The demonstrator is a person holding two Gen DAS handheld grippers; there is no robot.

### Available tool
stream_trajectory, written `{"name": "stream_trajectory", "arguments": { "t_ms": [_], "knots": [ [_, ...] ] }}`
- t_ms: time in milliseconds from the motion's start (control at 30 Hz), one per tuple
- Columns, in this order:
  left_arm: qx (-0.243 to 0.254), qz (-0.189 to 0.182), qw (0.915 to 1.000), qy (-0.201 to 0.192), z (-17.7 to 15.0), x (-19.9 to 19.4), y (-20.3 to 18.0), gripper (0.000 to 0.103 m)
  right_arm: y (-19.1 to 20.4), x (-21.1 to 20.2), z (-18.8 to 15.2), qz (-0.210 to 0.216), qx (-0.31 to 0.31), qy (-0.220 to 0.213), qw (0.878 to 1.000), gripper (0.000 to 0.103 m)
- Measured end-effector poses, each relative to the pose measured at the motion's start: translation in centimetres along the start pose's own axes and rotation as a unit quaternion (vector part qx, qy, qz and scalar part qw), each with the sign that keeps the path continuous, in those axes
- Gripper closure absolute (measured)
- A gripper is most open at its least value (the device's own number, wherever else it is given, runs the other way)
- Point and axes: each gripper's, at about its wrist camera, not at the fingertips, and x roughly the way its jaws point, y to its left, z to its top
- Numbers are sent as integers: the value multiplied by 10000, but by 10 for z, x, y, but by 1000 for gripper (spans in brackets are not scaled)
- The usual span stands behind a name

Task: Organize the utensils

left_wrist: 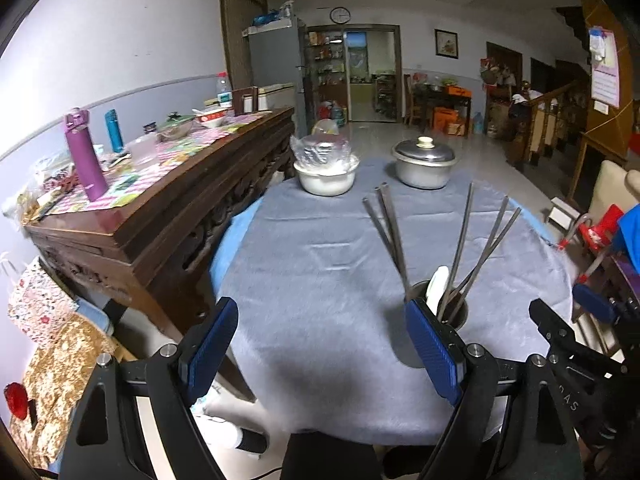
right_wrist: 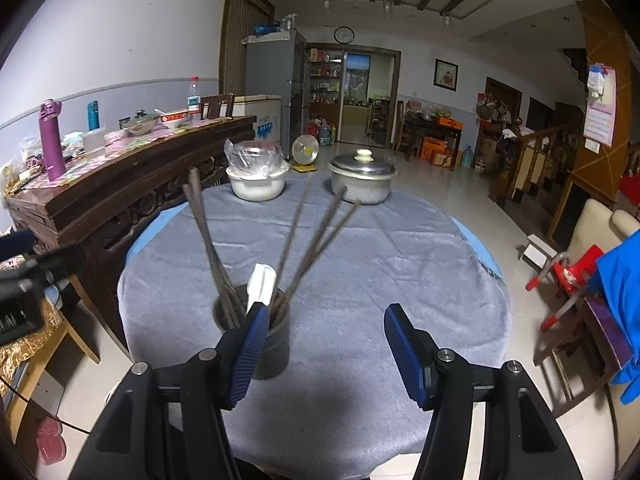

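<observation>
A dark round utensil holder [right_wrist: 276, 340] stands on the grey tablecloth near the table's front. It holds several long dark chopsticks [right_wrist: 208, 240] that fan outward and a white spoon [right_wrist: 260, 282]. It also shows in the left wrist view [left_wrist: 460, 314] with the chopsticks [left_wrist: 460, 240] and spoon [left_wrist: 437, 286]. My left gripper [left_wrist: 322, 352] is open and empty, its right finger just in front of the holder. My right gripper [right_wrist: 324, 356] is open and empty, its left finger in front of the holder.
A white bowl with a plastic-wrapped lid [right_wrist: 256, 184] and a lidded metal pot [right_wrist: 362, 182] stand at the table's far edge. A dark wooden sideboard [right_wrist: 120, 184] with bottles and dishes runs along the left. A red chair [right_wrist: 568, 276] stands to the right.
</observation>
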Motion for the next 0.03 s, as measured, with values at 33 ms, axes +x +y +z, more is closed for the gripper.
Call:
{"name": "stream_trajectory", "arguments": {
  "t_ms": [33],
  "knots": [
    [-48,-45,10000,58,1,7,1,17,-7,5,-1,-7,81,59,9999,39]
  ]
}}
